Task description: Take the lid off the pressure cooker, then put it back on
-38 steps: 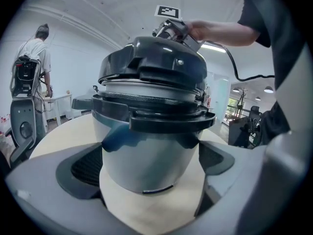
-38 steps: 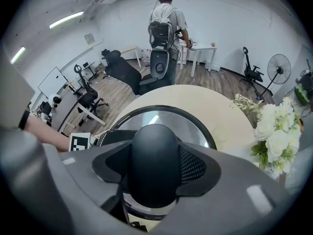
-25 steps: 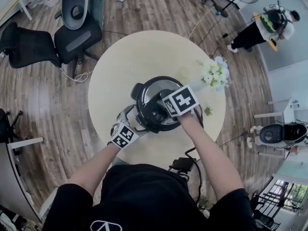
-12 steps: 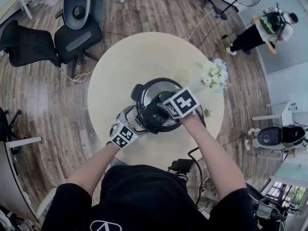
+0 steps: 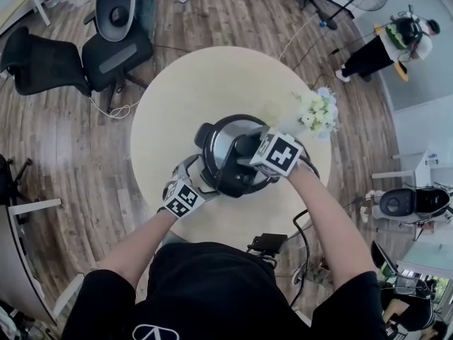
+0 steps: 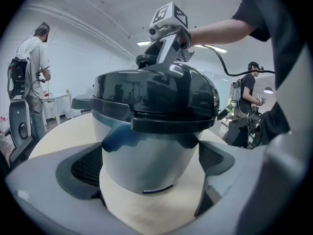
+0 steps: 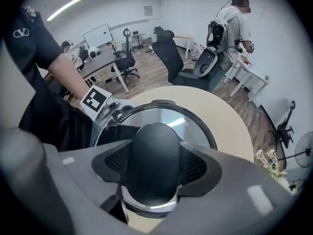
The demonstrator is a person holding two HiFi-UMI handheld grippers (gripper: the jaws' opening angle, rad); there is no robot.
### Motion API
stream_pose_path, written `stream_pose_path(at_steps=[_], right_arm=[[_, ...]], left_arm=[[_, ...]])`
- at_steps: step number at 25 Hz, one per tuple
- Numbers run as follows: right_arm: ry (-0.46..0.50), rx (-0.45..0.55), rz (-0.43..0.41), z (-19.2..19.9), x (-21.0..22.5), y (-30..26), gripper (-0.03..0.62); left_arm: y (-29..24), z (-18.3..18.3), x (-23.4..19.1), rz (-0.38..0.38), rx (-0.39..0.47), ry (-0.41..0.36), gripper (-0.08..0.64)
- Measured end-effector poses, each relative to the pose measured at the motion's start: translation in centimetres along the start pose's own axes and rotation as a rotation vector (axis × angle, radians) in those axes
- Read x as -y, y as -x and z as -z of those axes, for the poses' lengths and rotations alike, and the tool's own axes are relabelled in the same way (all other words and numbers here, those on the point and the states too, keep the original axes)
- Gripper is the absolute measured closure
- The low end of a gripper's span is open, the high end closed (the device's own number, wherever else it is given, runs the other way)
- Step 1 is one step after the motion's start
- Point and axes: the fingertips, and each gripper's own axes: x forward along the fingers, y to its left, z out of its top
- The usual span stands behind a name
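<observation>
Round pale bench [image 5: 212,76]. The pressure cooker [image 6: 146,155] stands on it between the middle and the near edge. The lid [image 5: 225,134] sits on the pot, dark rim all round, shiny centre.

Left hand-held gripper [image 6: 149,168]: comes in low from the bench's near-left edge. Its jaws stand wide, one on each side of the pot's steel wall, with the dark pads [image 6: 88,168] pressed against the wall below the lid rim. It is grasping the cooker body.

Right hand-held gripper [image 7: 152,163]: comes over the pot from the right-hand edge, with its marker cube above the lid. Its jaws are clenched on the black knob [image 7: 151,151] at the top of the lid, a mesh pad tight against each flank. The lid's shiny disc shows beyond the knob.

A bunch of pale flowers [image 5: 316,110] lies near the right edge of the bench, apart from the cooker. Off the bench, beyond the far-left edge, stand black office chairs [image 5: 113,52] on the wood floor. A person [image 5: 386,44] stands off past the far-right edge.
</observation>
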Motion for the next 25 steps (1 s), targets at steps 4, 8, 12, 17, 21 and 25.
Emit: stream_pose_path(at_steps=[4, 8, 12, 17, 21, 25], right_arm=[[-0.022, -0.038, 0.024, 0.9, 0.4, -0.3, 0.296], [-0.088, 0.048, 0.009, 0.3, -0.1, -0.2, 0.298], [-0.263, 0.168, 0.027, 0.7, 0.1, 0.8, 0.281], [-0.403, 0.298, 0.093, 3.8, -0.7, 4.7, 0.287], [-0.481, 0.440, 0.142, 4.8, -3.0, 6.6, 0.383], [-0.545, 0.614, 0.224, 4.4, -3.9, 8.7, 0.548]], left_arm=[[0.0, 0.0, -0.1, 0.000, 0.003, -0.003, -0.031], [0.5, -0.1, -0.4, 0.027, -0.027, 0.037, -0.018], [3.9, -0.6, -0.5, 0.068, -0.033, 0.096, 0.190], [9.9, -2.6, -1.7, -0.005, 0.067, 0.183, 0.337], [13.2, -9.3, -2.7, -0.079, 0.234, 0.157, 0.426], [14.4, -16.7, -2.9, -0.129, 0.376, 0.081, 0.536]])
